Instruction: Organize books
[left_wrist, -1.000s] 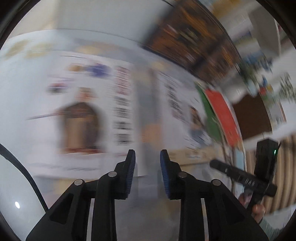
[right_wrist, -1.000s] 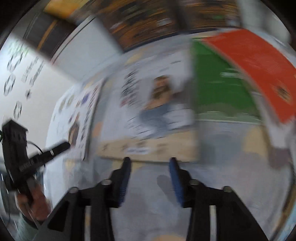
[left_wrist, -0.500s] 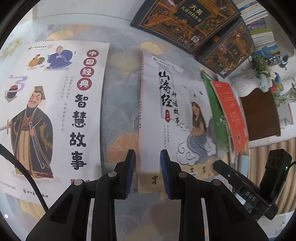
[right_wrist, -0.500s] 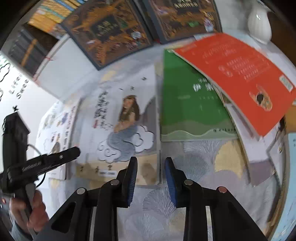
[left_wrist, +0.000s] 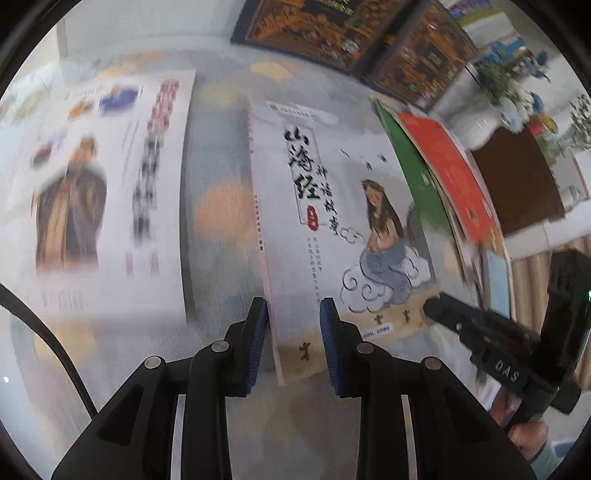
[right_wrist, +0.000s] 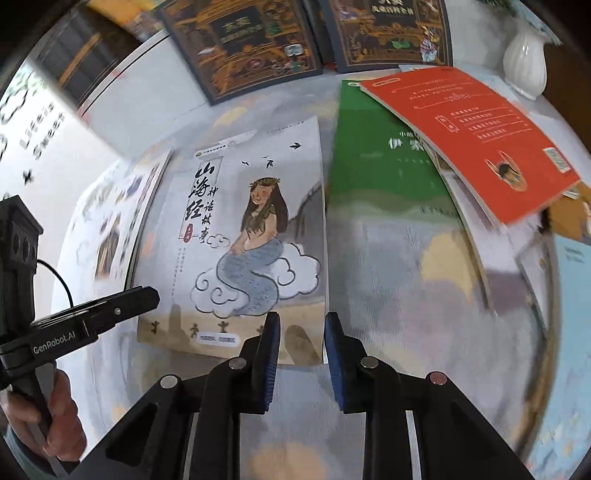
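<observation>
The mermaid-cover book (right_wrist: 243, 236) lies flat and face up on the patterned tabletop (right_wrist: 399, 266), directly ahead of both pairs of jaws. It appears to be a thin, large-format paperback: probably light, flexible enough to sag if lifted by one corner, with a smooth cover that may slip under a shallow pinch. Lying flush, it offers no edge to pinch from above; the near bottom corners look the likeliest holds, one per side, once an edge is raised or drawn past the tabletop.

The left gripper (left_wrist: 291, 332) has its jaws apart and empty, bracketing the book's near spine-side corner. The right gripper (right_wrist: 301, 343) is likewise parted and empty, straddling the opposite near corner.

Beyond the right jaws' far side, a green book (right_wrist: 373, 177) lies just beside the mermaid cover, partly overlapped by an orange book (right_wrist: 469, 133). Outside the left jaws lies a white book with a robed figure (left_wrist: 96, 192), apart from the first. Farther ahead, two dark ornate volumes (right_wrist: 240, 40) and a white vase (right_wrist: 526, 62).
</observation>
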